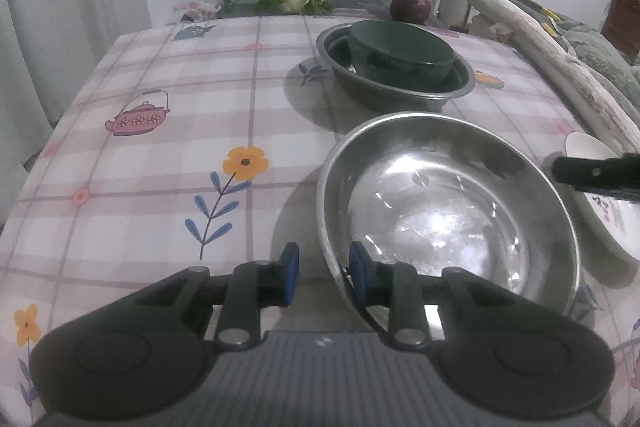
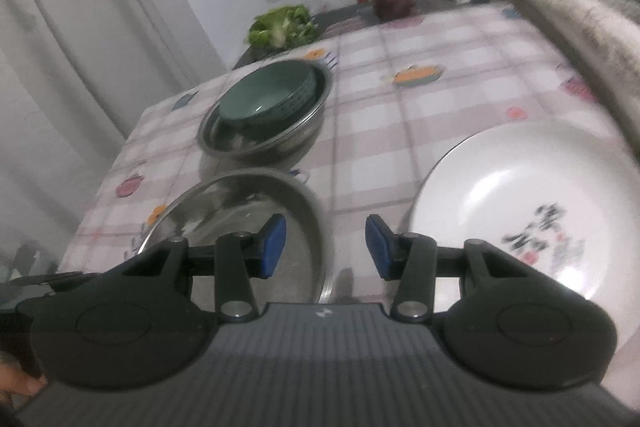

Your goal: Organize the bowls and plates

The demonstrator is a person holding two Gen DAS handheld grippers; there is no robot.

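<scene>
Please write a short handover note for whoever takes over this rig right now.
Left gripper: open, straddling the near rim of the empty steel bowl, not clamped.
Right gripper: open, holding nothing, between that bowl and the white plate.
Done: green bowl sits inside the far steel bowl.
Left: the near steel bowl and the white plate lie apart on the tablecloth, not yet stacked.

Checked tablecloth [image 1: 160, 155], two steel bowls [image 1: 448, 211], white plate [image 2: 532, 203]
</scene>
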